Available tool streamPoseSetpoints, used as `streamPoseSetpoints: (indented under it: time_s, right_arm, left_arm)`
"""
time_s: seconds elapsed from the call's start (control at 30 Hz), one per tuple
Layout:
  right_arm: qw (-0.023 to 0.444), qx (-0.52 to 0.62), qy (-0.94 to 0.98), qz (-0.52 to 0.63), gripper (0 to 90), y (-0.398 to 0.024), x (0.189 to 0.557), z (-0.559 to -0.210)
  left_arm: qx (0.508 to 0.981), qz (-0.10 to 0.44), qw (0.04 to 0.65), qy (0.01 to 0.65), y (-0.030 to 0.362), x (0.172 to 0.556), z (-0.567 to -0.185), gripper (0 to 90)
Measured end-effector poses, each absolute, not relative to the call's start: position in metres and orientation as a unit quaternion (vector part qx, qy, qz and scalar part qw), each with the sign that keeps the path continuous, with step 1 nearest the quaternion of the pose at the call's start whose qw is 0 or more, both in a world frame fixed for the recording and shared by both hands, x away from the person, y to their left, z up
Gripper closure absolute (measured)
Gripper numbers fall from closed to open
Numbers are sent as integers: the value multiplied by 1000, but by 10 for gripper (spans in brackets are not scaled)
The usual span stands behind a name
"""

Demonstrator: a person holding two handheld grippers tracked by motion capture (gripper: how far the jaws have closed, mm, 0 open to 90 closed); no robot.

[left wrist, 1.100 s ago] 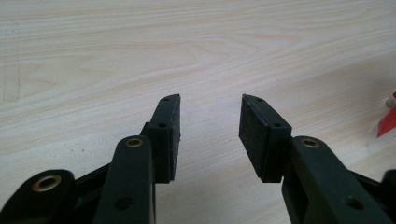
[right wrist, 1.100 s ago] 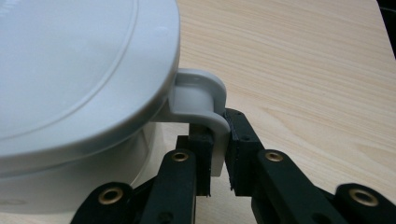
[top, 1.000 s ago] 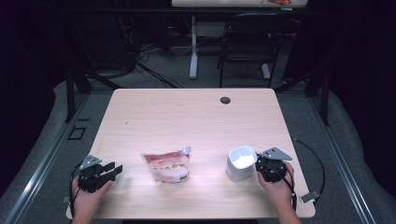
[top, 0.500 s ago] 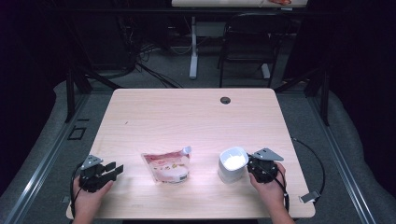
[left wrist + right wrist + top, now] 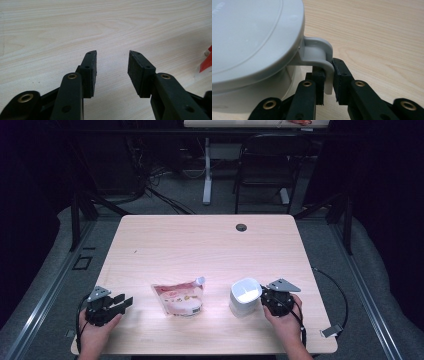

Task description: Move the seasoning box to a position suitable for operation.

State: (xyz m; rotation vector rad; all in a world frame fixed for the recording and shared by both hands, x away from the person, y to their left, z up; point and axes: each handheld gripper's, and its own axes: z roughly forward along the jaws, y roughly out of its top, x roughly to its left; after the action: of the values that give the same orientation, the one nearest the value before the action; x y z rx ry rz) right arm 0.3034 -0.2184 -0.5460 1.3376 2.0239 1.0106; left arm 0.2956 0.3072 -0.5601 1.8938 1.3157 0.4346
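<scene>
A white lidded container (image 5: 245,296) stands on the wooden table (image 5: 200,245), front right. In the right gripper view its grey lid (image 5: 249,37) is close up, and its curved handle (image 5: 319,53) sits between my jaws. My right gripper (image 5: 263,301) (image 5: 328,67) is shut on that handle; the jaws have just been easing open, and the pads still touch it. A pink and white spouted pouch (image 5: 180,296) lies flat left of the container. My left gripper (image 5: 122,301) (image 5: 112,53) rests open and holds nothing, low over the table at front left. The pouch's red edge (image 5: 207,60) shows at the right.
A dark grommet hole (image 5: 241,227) sits near the table's far edge. Behind the table are a black chair (image 5: 262,165) and floor cables. A black cable (image 5: 330,285) trails from the right gripper over the table's right edge.
The right gripper and the white container have shifted left, closer to the pouch. The left gripper and the pouch have stayed put.
</scene>
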Motion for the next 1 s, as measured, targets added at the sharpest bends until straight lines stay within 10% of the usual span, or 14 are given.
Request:
streamPoseSetpoints:
  time_s: [1.0]
  right_arm:
    - [206, 471, 767, 384, 813, -223, 267, -538]
  left_arm:
    - [752, 164, 396, 500, 302, 295, -555, 607]
